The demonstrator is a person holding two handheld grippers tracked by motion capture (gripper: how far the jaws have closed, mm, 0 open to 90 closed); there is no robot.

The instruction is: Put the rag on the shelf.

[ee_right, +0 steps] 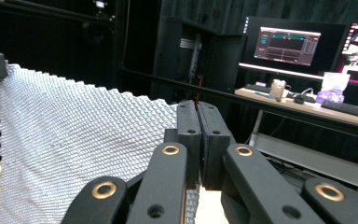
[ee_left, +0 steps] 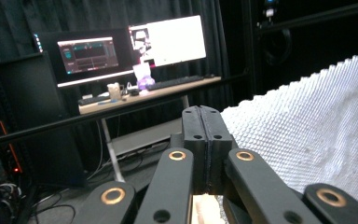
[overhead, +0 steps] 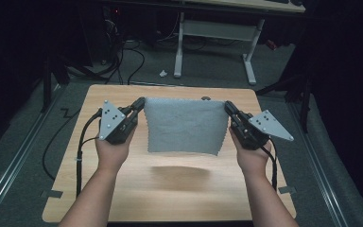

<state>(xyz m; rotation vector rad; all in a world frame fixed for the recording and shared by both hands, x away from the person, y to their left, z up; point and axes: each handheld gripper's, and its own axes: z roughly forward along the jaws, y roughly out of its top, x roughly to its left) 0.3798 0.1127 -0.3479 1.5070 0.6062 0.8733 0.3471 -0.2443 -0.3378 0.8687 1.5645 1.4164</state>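
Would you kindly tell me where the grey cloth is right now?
In the high view the grey cloth hangs above the middle of the wooden table, stretched by its top corners between the left hand-held gripper and the right hand-held gripper.

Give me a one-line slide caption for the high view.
Left gripper and right gripper each pinch a top corner of a grey cloth, holding it stretched above the wooden table.

Dim room, lit tabletop, glaring monitors, soft focus
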